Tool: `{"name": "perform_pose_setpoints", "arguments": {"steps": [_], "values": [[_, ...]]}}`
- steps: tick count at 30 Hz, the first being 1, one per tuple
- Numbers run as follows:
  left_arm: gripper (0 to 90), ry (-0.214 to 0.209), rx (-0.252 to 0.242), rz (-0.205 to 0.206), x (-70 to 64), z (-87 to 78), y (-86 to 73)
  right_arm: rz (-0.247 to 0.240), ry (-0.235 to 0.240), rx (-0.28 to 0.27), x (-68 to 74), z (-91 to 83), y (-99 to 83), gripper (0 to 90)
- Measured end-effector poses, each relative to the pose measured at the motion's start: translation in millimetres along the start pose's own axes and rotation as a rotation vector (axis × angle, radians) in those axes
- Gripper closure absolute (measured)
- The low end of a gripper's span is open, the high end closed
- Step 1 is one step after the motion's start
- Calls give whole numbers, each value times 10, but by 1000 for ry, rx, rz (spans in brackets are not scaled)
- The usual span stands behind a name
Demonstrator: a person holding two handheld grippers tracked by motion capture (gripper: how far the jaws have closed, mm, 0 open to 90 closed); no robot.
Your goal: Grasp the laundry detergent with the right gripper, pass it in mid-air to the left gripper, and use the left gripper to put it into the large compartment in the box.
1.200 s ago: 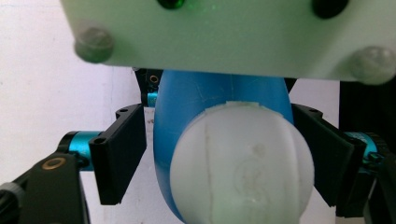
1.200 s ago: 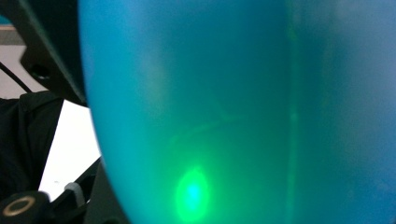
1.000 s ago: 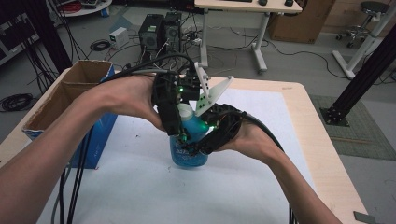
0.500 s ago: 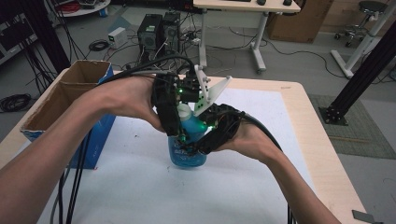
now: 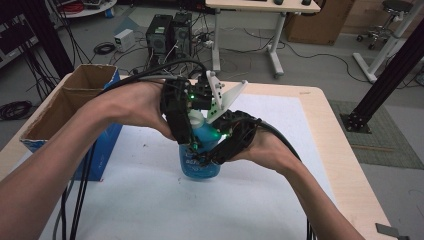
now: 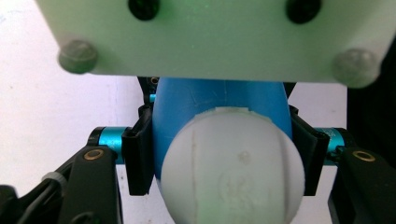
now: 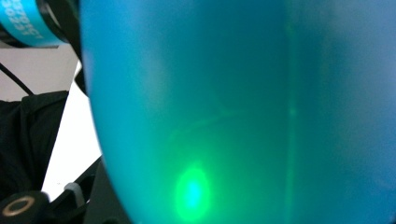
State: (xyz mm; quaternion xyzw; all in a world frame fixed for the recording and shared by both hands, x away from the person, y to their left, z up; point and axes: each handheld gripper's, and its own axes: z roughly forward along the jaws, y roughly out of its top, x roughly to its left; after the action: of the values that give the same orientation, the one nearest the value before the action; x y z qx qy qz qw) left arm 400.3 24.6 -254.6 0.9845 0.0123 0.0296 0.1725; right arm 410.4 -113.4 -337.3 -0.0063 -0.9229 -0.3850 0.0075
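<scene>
At table centre, blue bottle stands upright on the white mat. Left gripper jaws closed on the neck under the white cap; right gripper pressed vs body, jaw state can't tell. Since 1 s ago barely any shift, so prob. twisting cap. Cardboard box at 9 o'clock, mat free toward 3 and 6.

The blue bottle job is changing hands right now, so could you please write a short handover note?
Left gripper: shut on the blue bottle, jaws clamping its neck just under the white cap.
Right gripper: pressed against the bottle's body; its grip cannot be told.
Bottle stands upright on the white mat, beside the cardboard box.
Done: bottle held steady. Left: unclear, perhaps opening the cap.
</scene>
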Motion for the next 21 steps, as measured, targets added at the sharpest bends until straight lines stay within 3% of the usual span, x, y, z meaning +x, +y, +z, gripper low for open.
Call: {"name": "perform_pose_setpoints", "arguments": {"steps": [21], "values": [[382,-6,13,-3,-14,5,13,15,9,-16,11,3,-21,418]]}}
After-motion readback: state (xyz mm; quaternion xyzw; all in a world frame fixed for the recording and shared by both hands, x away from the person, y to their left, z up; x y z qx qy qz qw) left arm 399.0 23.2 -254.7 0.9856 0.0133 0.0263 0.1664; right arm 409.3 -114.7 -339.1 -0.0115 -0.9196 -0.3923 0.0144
